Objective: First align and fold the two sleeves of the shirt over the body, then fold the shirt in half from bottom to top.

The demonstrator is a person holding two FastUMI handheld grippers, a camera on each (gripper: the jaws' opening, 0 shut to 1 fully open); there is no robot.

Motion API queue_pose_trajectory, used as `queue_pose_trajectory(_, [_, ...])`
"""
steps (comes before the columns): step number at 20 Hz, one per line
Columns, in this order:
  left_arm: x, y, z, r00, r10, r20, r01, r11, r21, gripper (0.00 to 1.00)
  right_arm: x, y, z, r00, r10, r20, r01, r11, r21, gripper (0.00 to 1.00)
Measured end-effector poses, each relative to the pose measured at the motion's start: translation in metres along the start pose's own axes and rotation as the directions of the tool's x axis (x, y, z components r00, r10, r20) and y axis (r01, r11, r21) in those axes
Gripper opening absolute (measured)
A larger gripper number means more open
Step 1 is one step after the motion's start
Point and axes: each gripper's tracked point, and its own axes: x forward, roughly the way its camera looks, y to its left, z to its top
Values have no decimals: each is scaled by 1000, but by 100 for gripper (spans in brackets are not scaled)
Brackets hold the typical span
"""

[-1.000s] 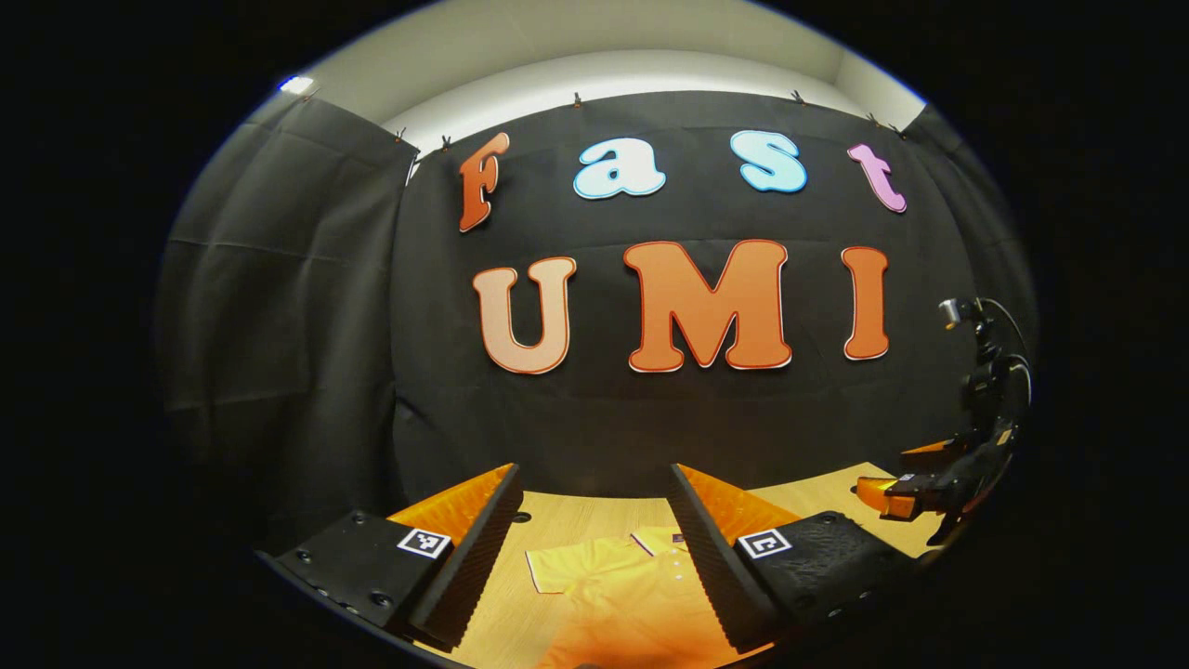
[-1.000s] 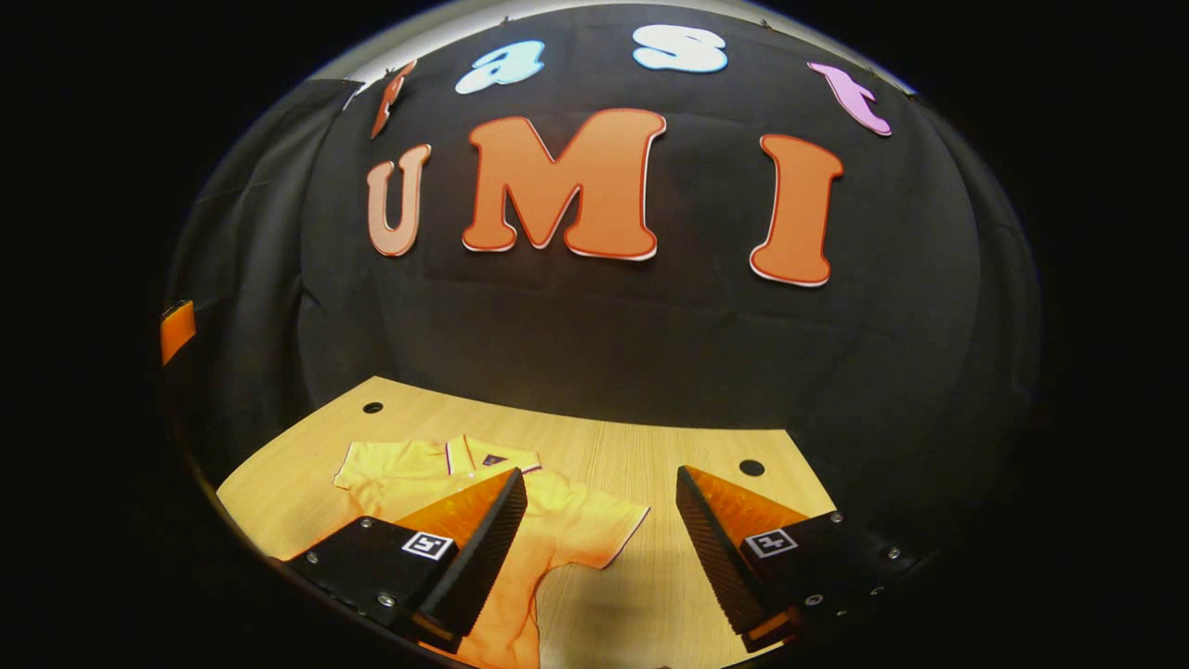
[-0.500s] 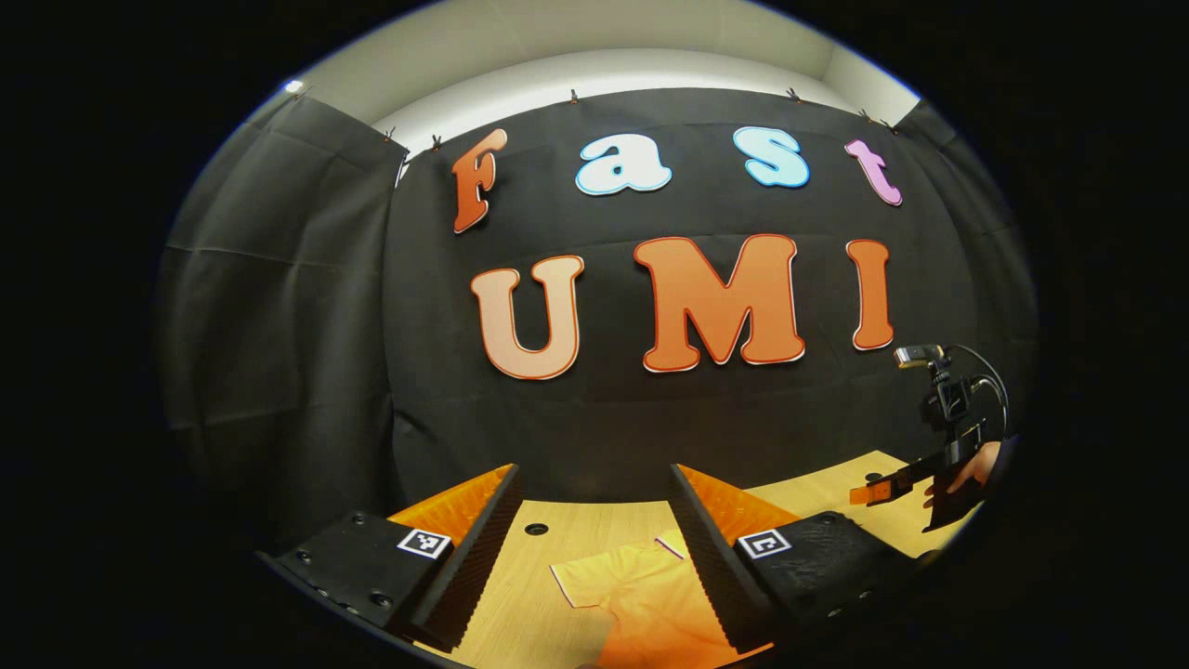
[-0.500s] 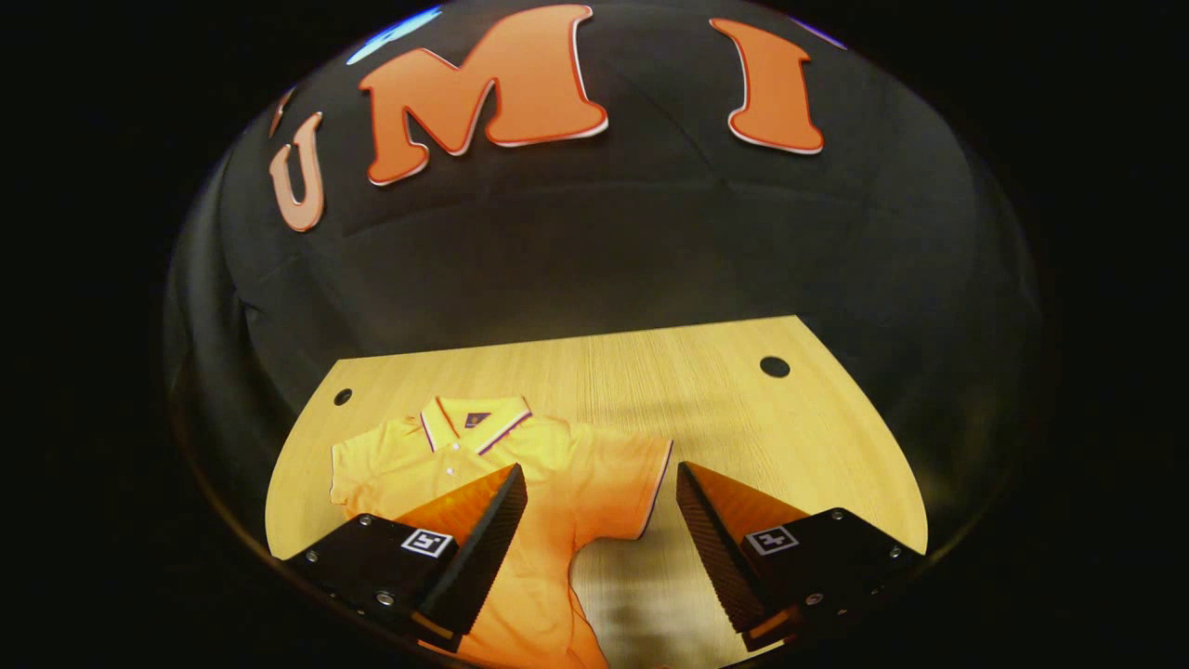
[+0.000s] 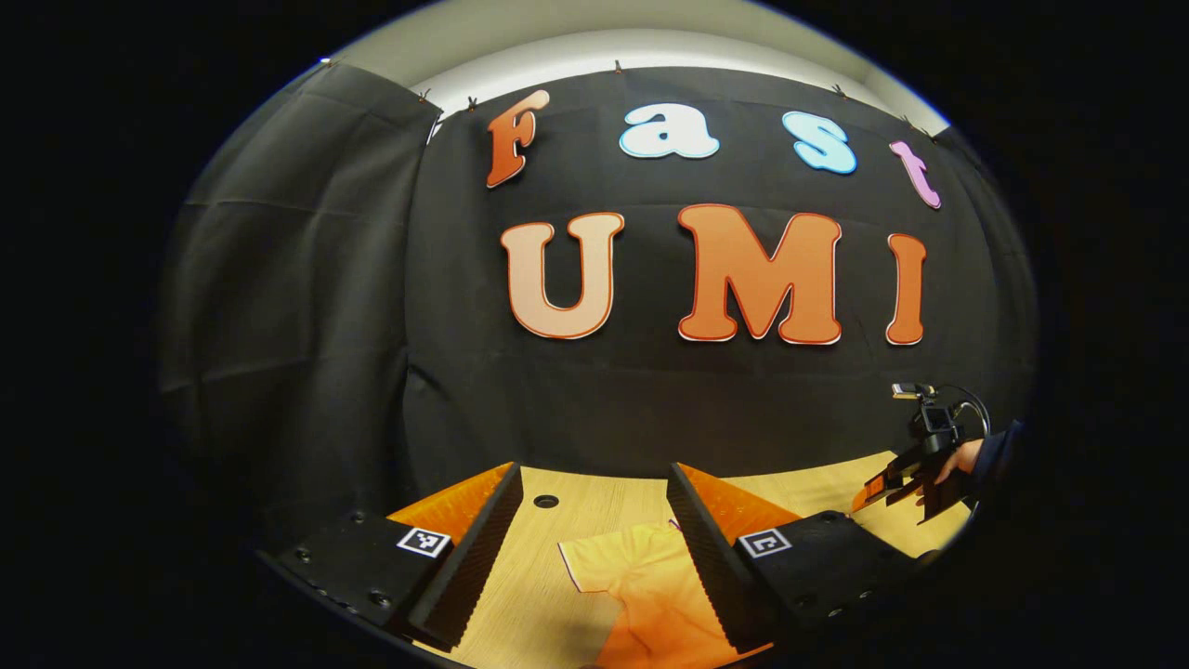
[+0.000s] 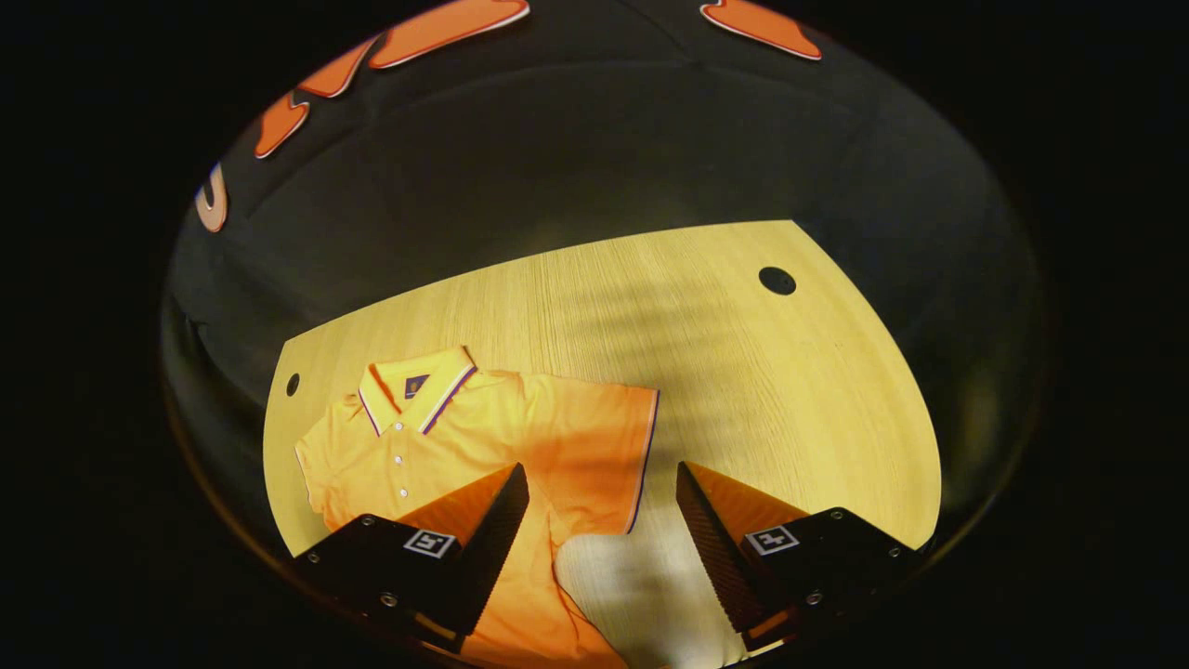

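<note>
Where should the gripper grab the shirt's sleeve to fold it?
Probably at the striped cuff edge of the sleeve, coming down from above on the outer side. It lies flat and spread on the wooden table, so that free edge is easiest to pinch and carry over the orange polo shirt; the right gripper hovers open.

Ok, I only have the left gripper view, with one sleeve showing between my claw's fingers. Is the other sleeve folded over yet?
Observer: No. In the right gripper view the shirt lies flat and that sleeve is spread out sideways, unfolded.
Operator: Is the right claw gripping anything?
Observer: No. The right claw is open, and the sleeve's hem shows between its fingers.
Operator: Which way does the collar point?
Observer: The collar lies toward the booth wall, with the buttons running down from it.
</note>
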Motion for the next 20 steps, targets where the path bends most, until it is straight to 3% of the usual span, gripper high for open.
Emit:
queue_pose_trajectory(6, [10,4,-28,996,14,-86,-18,999,-41,97,55,-13,-27,982,-49,-181,47,999,-16,97])
queue_pose_trajectory(14, [13,10,-46,988,57,-142,-64,997,-43,98,93,-17,-48,946,-97,-309,97,995,-15,78])
queue_pose_trajectory(15, [13,10,-46,987,59,-147,-65,997,-38,96,94,-17,-48,946,-100,-307,101,995,-12,67])
queue_pose_trajectory(18, [17,6,-49,985,50,-164,-57,997,-44,97,92,-16,-45,952,-97,-291,90,995,-39,55])
queue_pose_trajectory(20, [20,4,-56,982,44,-181,-55,997,-52,97,94,-8,-43,961,-84,-263,72,996,-57,24])
